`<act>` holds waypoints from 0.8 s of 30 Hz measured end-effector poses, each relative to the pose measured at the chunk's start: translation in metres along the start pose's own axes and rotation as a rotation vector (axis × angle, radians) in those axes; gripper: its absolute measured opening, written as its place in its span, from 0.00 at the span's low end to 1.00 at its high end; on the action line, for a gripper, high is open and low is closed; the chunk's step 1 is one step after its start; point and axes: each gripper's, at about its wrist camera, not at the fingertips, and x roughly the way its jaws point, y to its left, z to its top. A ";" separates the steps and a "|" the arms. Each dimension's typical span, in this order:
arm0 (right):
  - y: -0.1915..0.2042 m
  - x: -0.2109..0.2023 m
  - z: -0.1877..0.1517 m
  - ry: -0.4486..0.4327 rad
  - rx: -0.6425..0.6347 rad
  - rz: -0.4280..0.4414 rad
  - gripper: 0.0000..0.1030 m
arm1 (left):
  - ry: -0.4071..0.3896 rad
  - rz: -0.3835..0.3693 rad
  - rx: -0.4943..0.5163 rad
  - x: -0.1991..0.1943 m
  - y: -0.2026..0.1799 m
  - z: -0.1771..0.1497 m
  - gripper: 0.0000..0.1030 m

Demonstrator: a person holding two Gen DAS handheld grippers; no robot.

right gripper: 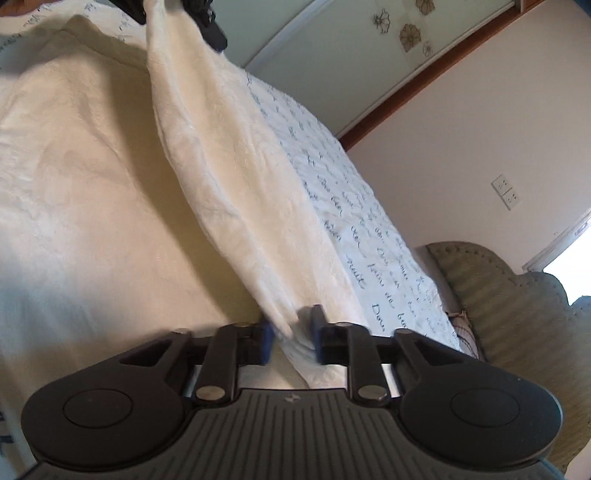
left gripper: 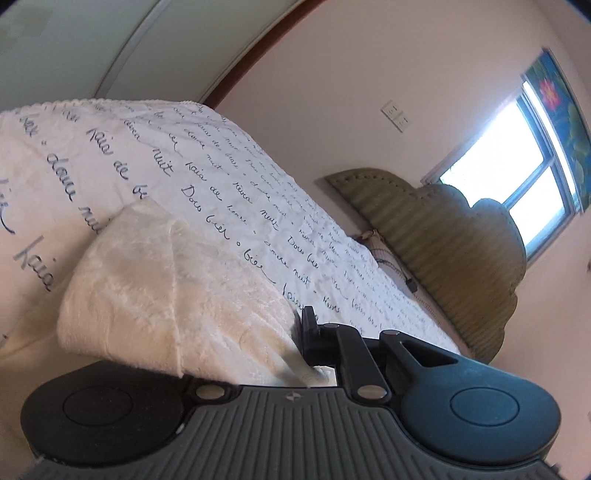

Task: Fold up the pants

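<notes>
1. Left side first: my left gripper (left gripper: 314,354) has its jaws pinched nearly together on an edge of the pants (left gripper: 177,295). In the left wrist view only one finger (left gripper: 308,325) shows; the cream fabric bunches over the other, so I'm reading the pinch from the cloth running right into the gap.

2. In between: the pants are cream, crinkly stuff, lying on the bed (left gripper: 258,192) with the handwriting-print cover. In the right wrist view a raised strip of them (right gripper: 221,177) runs like a ridge from my left gripper (right gripper: 177,11), up at the far top, straight down to my right one. That line is the long axis that matters, and both hands sit at its ends, so neither is "nearer". The rest of the garment (right gripper: 81,155) lies flat to the left of the ridge.

3. Right side: my right gripper (right gripper: 291,336) has its jaws closed down on the near end of that strip, the blue pads (right gripper: 266,339) squeezing the cloth.

4. My guess for the next move: both ends carry sideways together, keeping the strip taut so the fold lands square.
</notes>
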 end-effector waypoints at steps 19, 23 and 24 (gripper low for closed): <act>0.057 -0.073 -0.016 -0.025 0.036 0.238 0.07 | 0.096 0.166 0.334 -0.025 0.037 -0.036 0.35; 0.072 -0.088 -0.021 -0.029 0.003 0.173 0.08 | 0.044 0.217 0.365 -0.035 0.039 -0.030 0.44; 0.072 -0.095 -0.022 -0.026 -0.010 0.180 0.08 | 0.029 0.241 0.369 -0.039 0.039 -0.029 0.46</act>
